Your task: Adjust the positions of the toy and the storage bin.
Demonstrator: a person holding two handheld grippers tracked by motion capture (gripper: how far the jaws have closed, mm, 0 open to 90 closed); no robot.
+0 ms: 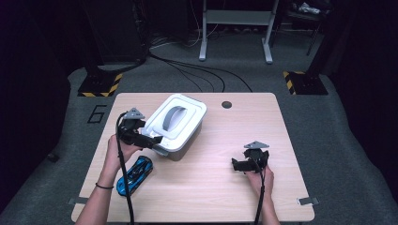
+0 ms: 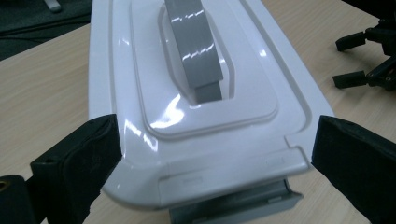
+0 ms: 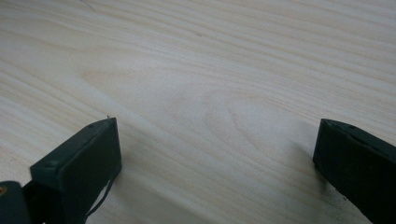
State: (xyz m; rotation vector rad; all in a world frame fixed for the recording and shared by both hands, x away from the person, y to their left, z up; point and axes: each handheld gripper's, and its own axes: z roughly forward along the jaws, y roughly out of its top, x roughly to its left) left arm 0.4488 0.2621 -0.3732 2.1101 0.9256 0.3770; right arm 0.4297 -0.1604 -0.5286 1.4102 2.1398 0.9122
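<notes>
A white lidded box (image 1: 176,126) with a grey handle (image 1: 174,117) stands on the wooden table (image 1: 225,136), left of centre. My left gripper (image 1: 155,139) is open at the box's near end; in the left gripper view its jaws stand wide on either side of the lid's (image 2: 205,107) short edge, above a grey latch (image 2: 233,205). A blue toy car (image 1: 135,175) lies near the front left, by the person's left forearm. My right gripper (image 1: 240,164) is open over bare tabletop (image 3: 210,93) at the right, nothing between its jaws. It also appears far off as my right gripper (image 2: 355,60) in the left gripper view.
A dark round hole (image 1: 226,104) sits near the table's far edge. Cables (image 1: 197,70) run across the grey floor behind the table, with stand bases marked in yellow and black stripes (image 1: 101,85) at both back corners and a metal frame (image 1: 234,28) farther off.
</notes>
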